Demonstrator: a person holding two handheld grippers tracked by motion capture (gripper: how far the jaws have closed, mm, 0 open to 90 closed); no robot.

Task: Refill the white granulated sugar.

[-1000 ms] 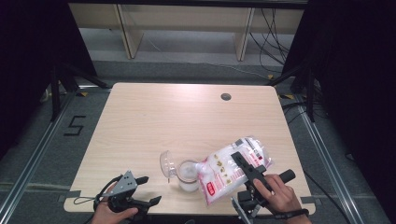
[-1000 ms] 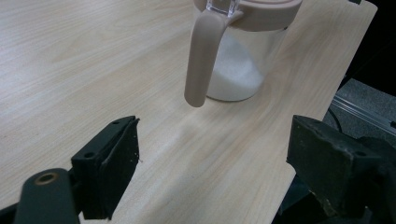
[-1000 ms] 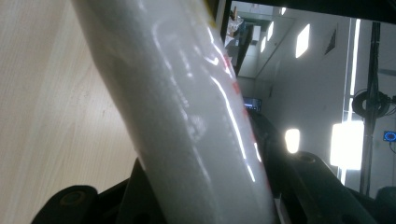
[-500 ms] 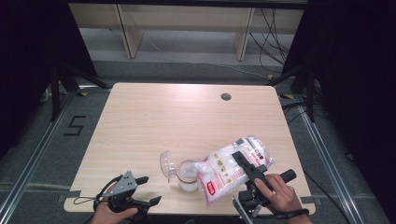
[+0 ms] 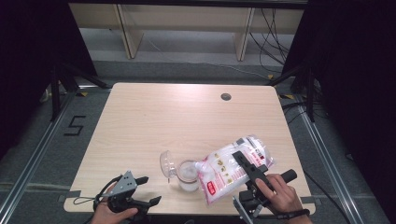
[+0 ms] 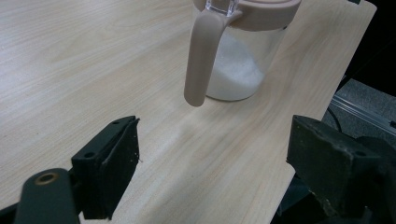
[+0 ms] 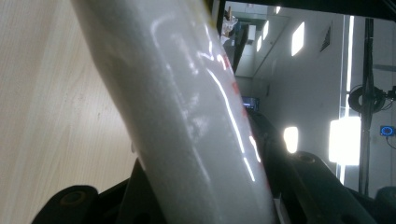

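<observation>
Right gripper (image 5: 243,161) clamped on white plastic bag (image 5: 231,170) with red print, holding it tilted, lower corner at mouth of clear jar (image 5: 188,176). Right gripper view: bag (image 7: 187,116) pinched between both jaws, glossy film runs up across frame. Jar stands near front edge of wooden table (image 5: 187,116), partly filled with white granules, clear flip lid (image 5: 166,162) open to its left. Left gripper (image 5: 144,190) near front-left table edge, jaws wide, holding nothing. Left gripper view: jar (image 6: 240,60) ahead, beige rim and handle toward camera.
</observation>
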